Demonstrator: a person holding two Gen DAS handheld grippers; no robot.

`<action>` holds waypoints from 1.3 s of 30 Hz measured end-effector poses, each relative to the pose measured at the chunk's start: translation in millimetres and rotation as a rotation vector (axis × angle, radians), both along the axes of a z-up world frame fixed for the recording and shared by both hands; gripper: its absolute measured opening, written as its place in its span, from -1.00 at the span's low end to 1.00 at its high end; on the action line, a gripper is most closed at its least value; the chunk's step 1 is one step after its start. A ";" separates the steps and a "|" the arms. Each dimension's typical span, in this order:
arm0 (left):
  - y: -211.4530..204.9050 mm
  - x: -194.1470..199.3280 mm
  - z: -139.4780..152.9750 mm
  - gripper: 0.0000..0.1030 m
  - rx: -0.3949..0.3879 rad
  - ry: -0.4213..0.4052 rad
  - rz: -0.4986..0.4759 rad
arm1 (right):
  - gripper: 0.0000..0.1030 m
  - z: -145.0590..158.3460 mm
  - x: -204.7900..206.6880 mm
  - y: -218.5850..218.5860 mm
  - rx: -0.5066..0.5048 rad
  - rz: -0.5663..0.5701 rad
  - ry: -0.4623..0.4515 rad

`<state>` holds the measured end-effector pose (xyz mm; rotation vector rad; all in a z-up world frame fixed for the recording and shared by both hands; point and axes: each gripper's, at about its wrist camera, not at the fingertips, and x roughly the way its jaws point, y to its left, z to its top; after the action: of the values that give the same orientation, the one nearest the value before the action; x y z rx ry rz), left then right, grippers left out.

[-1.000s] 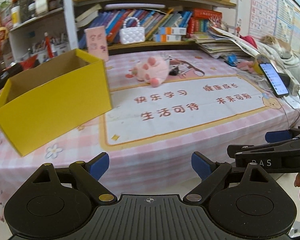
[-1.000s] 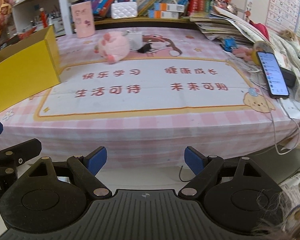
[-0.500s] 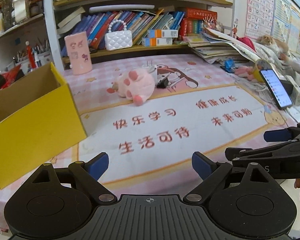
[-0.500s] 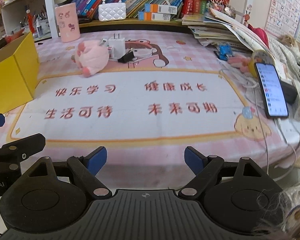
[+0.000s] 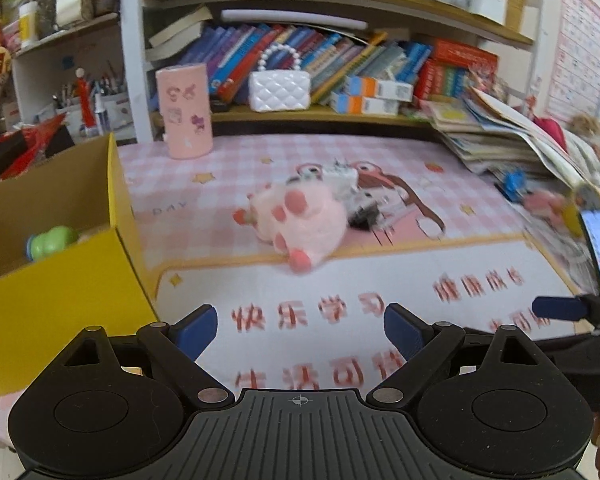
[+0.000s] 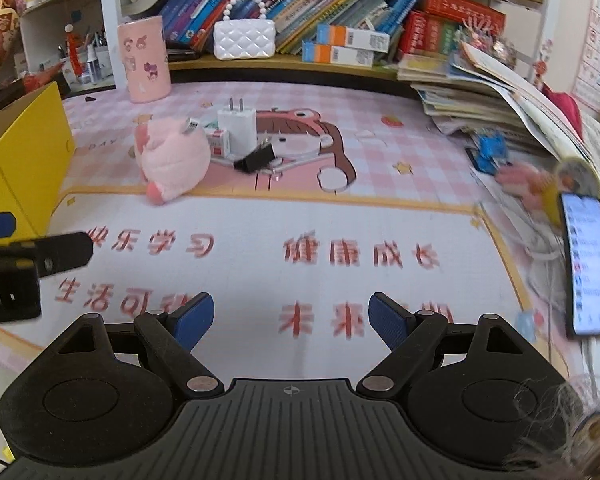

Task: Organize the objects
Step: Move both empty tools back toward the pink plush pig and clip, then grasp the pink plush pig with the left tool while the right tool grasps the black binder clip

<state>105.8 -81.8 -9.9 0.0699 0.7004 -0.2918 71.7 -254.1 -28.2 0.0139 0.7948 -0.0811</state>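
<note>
We hold the left gripper (image 5: 300, 330) and right gripper (image 6: 291, 318) spread wide, pink plush (image 6: 172, 160) at eleven o'clock, yellow box (image 5: 60, 280) at nine.

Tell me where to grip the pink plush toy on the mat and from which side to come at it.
Grip the pink plush toy across its round body, coming from the near, open side over the white mat. It lies on its side with the white charger and black binder clip crowded close behind it, so a rear approach is blocked. The soft body should compress between the open right gripper.
</note>
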 end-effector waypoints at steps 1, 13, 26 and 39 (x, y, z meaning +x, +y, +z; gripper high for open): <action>-1.2 4.2 1.4 0.80 0.000 -0.002 0.009 | 0.62 0.2 4.5 -2.4 0.002 0.009 -0.005; -21.5 61.1 12.7 0.80 0.010 -0.038 0.069 | 0.63 0.7 73.2 -14.1 -0.021 0.158 -0.067; -43.2 140.5 -18.2 0.82 -0.075 0.141 0.163 | 0.58 -26.9 155.3 -4.3 -0.083 0.337 -0.093; -47.6 171.6 -47.4 0.80 -0.061 0.227 0.222 | 0.22 -46.9 204.8 -23.4 0.035 0.372 -0.035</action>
<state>277.4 -129.4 -57.2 -0.1004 0.9159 -0.1084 276.5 -277.5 -75.0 -0.0990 0.7521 0.2849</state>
